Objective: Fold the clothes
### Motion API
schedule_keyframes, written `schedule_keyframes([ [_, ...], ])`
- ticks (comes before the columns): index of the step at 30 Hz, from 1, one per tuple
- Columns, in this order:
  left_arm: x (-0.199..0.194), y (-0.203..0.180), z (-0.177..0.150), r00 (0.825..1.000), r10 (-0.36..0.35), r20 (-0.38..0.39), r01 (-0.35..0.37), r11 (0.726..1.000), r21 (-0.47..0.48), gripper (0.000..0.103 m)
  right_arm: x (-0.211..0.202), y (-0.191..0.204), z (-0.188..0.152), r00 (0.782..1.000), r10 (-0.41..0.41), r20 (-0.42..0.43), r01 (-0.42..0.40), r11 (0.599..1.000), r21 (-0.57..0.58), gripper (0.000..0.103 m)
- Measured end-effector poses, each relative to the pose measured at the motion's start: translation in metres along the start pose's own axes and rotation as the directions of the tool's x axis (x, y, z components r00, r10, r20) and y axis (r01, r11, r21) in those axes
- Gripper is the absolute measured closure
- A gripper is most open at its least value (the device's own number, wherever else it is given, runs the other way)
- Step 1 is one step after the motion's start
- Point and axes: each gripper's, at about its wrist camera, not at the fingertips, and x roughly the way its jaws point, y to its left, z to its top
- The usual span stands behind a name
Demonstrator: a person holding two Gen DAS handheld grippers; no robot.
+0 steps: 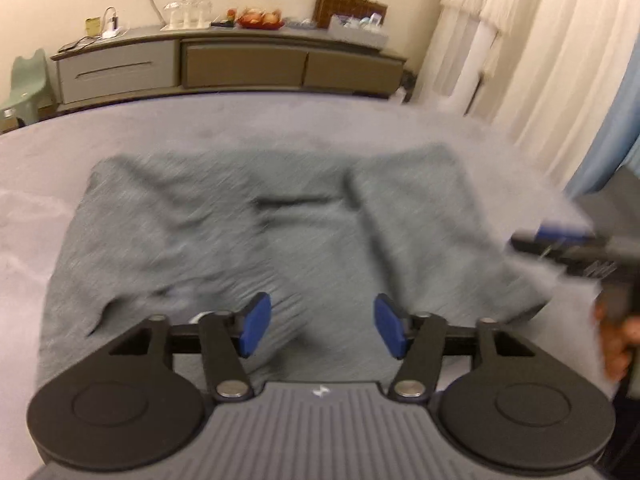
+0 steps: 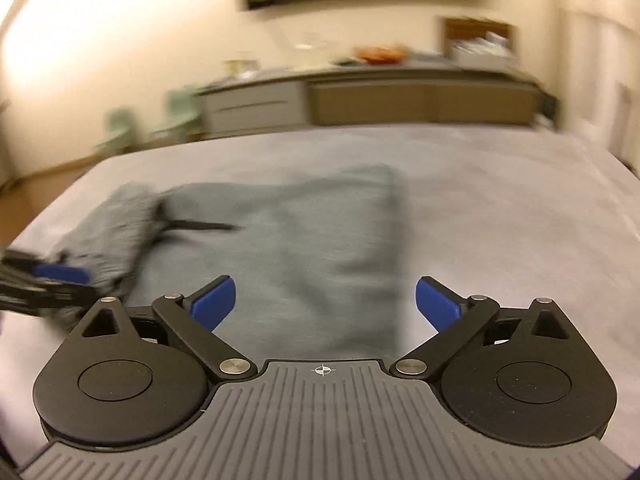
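A grey garment (image 1: 248,240) lies spread and rumpled on the light grey bed surface (image 1: 120,128). My left gripper (image 1: 322,330) is open and empty, just above the garment's near edge. My right gripper (image 2: 325,306) is open and empty over the garment's (image 2: 312,248) near right part. In the left wrist view the right gripper (image 1: 568,236) shows at the right edge, blurred. In the right wrist view the left gripper (image 2: 52,280) shows at the far left beside a raised fold of cloth (image 2: 116,224). Both views are blurred by motion.
A long low cabinet (image 1: 240,64) stands against the far wall behind the bed, with glassware, fruit and boxes on top. White curtains (image 1: 520,40) hang at the right. A pale green chair (image 1: 28,80) stands at the left.
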Motion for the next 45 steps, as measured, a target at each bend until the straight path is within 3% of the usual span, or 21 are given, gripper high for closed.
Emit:
schedule_keyframes([
  [2,-0.007,-0.010,0.013,0.999,-0.026,0.019,0.026,1.000,-0.016,0.015,0.006,-0.022,-0.007,0.998,-0.021,-0.064,0.026,0.995,0.091,0.013],
  [3,-0.005,-0.028,0.028,0.999,-0.034,0.025,0.034,0.999,0.007,0.003,0.009,-0.027,-0.011,0.996,0.000,-0.090,0.011,0.993,0.120,0.022],
  [4,0.000,-0.048,0.041,0.999,-0.045,0.025,0.044,0.999,0.031,0.000,0.012,-0.030,-0.014,0.994,0.028,-0.105,-0.013,0.990,0.140,0.034],
  [5,0.010,-0.067,0.056,0.999,-0.050,0.013,0.049,0.997,0.062,0.000,0.013,-0.029,-0.017,0.993,0.049,-0.107,-0.035,0.991,0.132,0.044],
  [6,0.021,-0.087,0.071,0.999,-0.053,0.000,0.053,0.994,0.093,0.000,0.013,-0.025,-0.019,0.993,0.067,-0.101,-0.056,0.993,0.108,0.064],
  [8,0.050,-0.127,0.093,0.996,-0.042,-0.073,0.052,0.988,0.148,0.000,0.007,-0.010,-0.019,0.997,0.051,-0.064,-0.050,0.999,0.006,0.073],
  [10,0.089,-0.161,0.102,0.982,-0.033,-0.187,0.073,0.975,0.211,0.000,-0.006,0.003,-0.020,0.998,0.053,-0.018,-0.054,0.994,-0.090,0.083],
  [13,0.144,-0.184,0.092,0.944,0.098,-0.316,0.009,0.947,0.320,0.001,-0.019,0.021,-0.019,0.994,0.101,0.042,-0.091,0.977,-0.191,0.085],
  [15,0.170,-0.189,0.079,0.914,0.196,-0.356,-0.045,0.919,0.391,0.014,-0.021,0.025,-0.020,0.989,0.134,0.057,-0.119,0.968,-0.219,0.085],
  [16,0.173,-0.187,0.075,0.913,0.211,-0.350,-0.056,0.913,0.404,0.032,-0.022,0.027,-0.021,0.987,0.151,0.062,-0.133,0.964,-0.229,0.085],
  [17,0.174,-0.185,0.071,0.913,0.221,-0.343,-0.065,0.909,0.412,0.038,-0.022,0.025,-0.020,0.985,0.159,0.063,-0.142,0.965,-0.223,0.084],
  [19,0.163,-0.176,0.072,0.926,0.179,-0.333,-0.048,0.929,0.366,0.066,-0.024,0.019,-0.017,0.984,0.167,0.062,-0.153,0.970,-0.191,0.069],
  [20,0.156,-0.169,0.075,0.932,0.142,-0.333,-0.029,0.946,0.323,0.068,-0.026,0.014,-0.014,0.981,0.181,0.066,-0.169,0.973,-0.156,0.066],
  [22,0.140,-0.152,0.083,0.945,0.078,-0.317,-0.003,0.973,0.231,0.071,-0.034,0.002,-0.005,0.972,0.219,0.081,-0.214,0.975,-0.064,0.041],
  [25,0.111,-0.123,0.095,0.962,-0.034,-0.272,0.064,0.993,0.102,0.072,-0.050,-0.009,0.004,0.957,0.260,0.131,-0.264,0.965,0.012,0.026],
  [28,0.071,-0.083,0.103,0.972,-0.134,-0.193,0.134,0.991,-0.017,0.072,-0.054,-0.004,0.008,0.946,0.291,0.142,-0.297,0.955,0.024,0.017],
  [33,-0.004,0.046,0.083,0.987,-0.159,-0.038,0.148,0.967,-0.210,0.072,-0.043,0.023,0.005,0.937,0.334,0.102,-0.333,0.943,-0.028,0.017],
  [37,-0.020,0.161,0.045,0.993,-0.115,-0.007,0.103,0.914,-0.392,0.064,-0.031,0.059,0.001,0.918,0.394,0.056,-0.387,0.916,-0.106,0.017],
  [39,-0.007,0.199,0.010,0.994,-0.106,-0.002,0.091,0.862,-0.498,0.057,-0.018,0.092,-0.004,0.907,0.420,0.029,-0.408,0.895,-0.178,0.017],
  [41,0.000,0.217,-0.016,0.987,-0.155,0.048,0.155,0.813,-0.561,0.054,-0.004,0.126,-0.008,0.896,0.443,0.001,-0.429,0.868,-0.249,0.018],
  [45,0.005,0.233,-0.032,0.966,-0.222,0.132,0.255,0.739,-0.624,0.053,0.031,0.182,-0.008,0.910,0.413,-0.039,-0.397,0.840,-0.370,0.030],
])
